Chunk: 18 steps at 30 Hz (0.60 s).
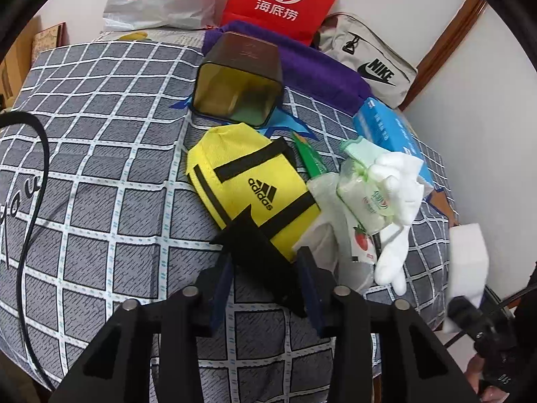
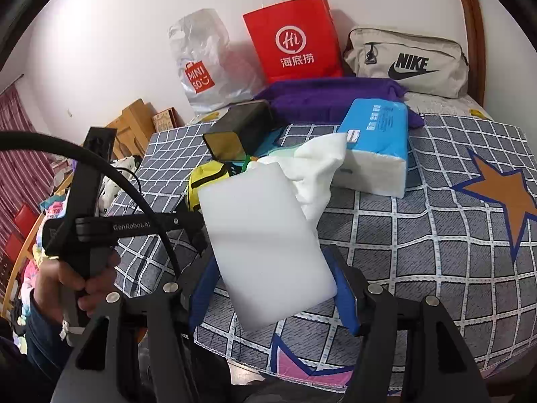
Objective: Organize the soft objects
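A white foam block (image 2: pixel 265 245), flat and rectangular, sits tilted between the right gripper's (image 2: pixel 273 288) fingers. The yellow Adidas pouch (image 1: pixel 255 188) lies just ahead of the left gripper (image 1: pixel 268 285), its black strap (image 1: pixel 258 245) pinched between the fingers.

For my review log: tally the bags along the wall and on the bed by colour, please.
Red: 1, paper bag
White plastic: 1, Miniso bag
Beige: 1, Nike pouch
Yellow: 1, Adidas bag
Total: 4
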{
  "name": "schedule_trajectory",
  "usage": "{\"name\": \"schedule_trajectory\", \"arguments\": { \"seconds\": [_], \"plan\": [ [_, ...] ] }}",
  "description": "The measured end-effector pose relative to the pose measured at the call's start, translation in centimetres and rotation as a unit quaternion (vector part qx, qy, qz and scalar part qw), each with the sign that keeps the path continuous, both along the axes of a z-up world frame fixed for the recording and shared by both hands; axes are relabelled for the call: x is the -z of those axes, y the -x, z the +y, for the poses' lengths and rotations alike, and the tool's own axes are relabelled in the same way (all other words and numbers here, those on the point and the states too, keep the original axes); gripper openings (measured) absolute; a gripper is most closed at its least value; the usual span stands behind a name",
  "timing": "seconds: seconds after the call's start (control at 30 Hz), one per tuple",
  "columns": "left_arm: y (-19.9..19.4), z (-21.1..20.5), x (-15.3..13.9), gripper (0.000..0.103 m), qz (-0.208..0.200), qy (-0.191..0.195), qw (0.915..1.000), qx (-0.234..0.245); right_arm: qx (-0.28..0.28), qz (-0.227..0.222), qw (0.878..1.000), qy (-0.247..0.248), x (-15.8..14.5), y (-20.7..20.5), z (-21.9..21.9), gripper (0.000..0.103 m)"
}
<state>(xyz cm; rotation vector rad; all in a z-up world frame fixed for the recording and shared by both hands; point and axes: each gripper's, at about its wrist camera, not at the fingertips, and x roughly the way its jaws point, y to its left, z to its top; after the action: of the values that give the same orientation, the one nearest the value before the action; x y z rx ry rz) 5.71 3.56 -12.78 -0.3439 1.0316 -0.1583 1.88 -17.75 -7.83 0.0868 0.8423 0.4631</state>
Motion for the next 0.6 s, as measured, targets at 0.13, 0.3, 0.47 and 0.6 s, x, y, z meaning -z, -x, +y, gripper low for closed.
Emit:
{"name": "schedule_trajectory", "arguments": {
  "seconds": [0.13, 0.3, 0.47, 0.6],
  "plan": [
    [-0.6, 0.1, 0.6, 0.035, 0.011, 0.010, 0.9999, -0.008, -0.004, 0.002, 1.000, 0.002, 0.1, 0.0, 0.3, 0.062],
    [-0.7, 0.1, 1.2, 0.036, 0.019, 0.024, 0.9987, -0.040, -0.003, 0.008, 1.000, 0.004, 0.3, -0.1, 0.1, 0.062],
    [-0.4, 0.6, 0.7, 0.031, 0.006, 0.029, 0.9992, -0.027, 0.000, 0.012, 1.000, 0.005, 0.5, -0.1, -0.2, 0.063],
    [-0.4, 1.9, -0.1, 0.028, 0.000, 0.004, 0.9993, -0.037, 0.003, 0.015, 1.000, 0.004, 0.6, -0.1, -0.4, 0.063]
  ]
}}
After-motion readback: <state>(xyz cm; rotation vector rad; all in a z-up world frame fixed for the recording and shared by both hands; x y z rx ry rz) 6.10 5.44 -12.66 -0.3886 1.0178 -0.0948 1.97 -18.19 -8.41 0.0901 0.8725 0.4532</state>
